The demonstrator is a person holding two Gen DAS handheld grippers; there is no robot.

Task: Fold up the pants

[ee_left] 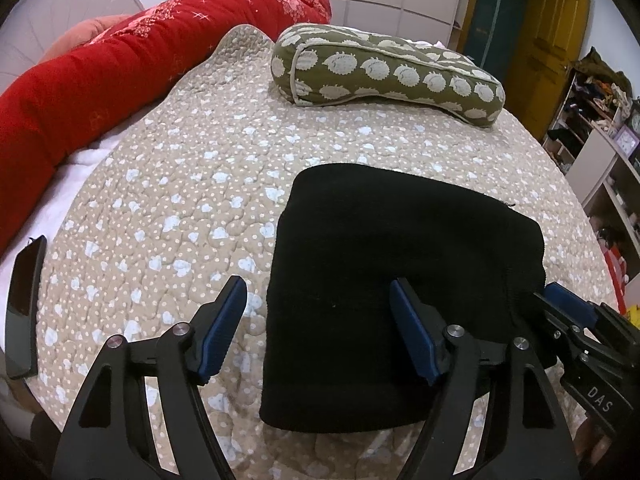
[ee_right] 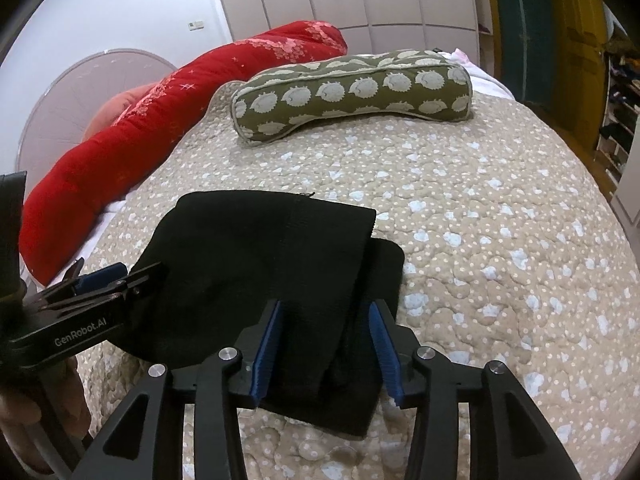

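Two markings were legible. The right gripper [ee_right: 326, 350] body, seen at the right edge of the left wrist view, bore the letters "DAS". The left gripper [ee_left: 318, 326] body, seen at the left edge of the right wrist view, bore "GenRobot.AI".

One pair of black pants [ee_left: 400, 280] lay folded into a compact stack on the quilted bedspread [ee_left: 180, 200], near the front edge of the bed. In the right wrist view a lower layer stuck out past the right side of the top layer.

The left gripper's jaws stood wide apart, one blue pad over the bedspread and the other over the pants; neither pad pressed the cloth. The right gripper's jaws stood partly apart, straddling the right-hand portion of the stack, with fabric between the pads but no visible pinch.

Other items counted: one olive bolster pillow [ee_right: 352, 92] with a pale hedgehog print at the far end of the bed, one red quilt [ee_left: 120, 64] rolled along the left side, one dark phone [ee_left: 24, 308] at the left margin of the bed, one round white panel [ee_right: 80, 96] behind the red quilt.
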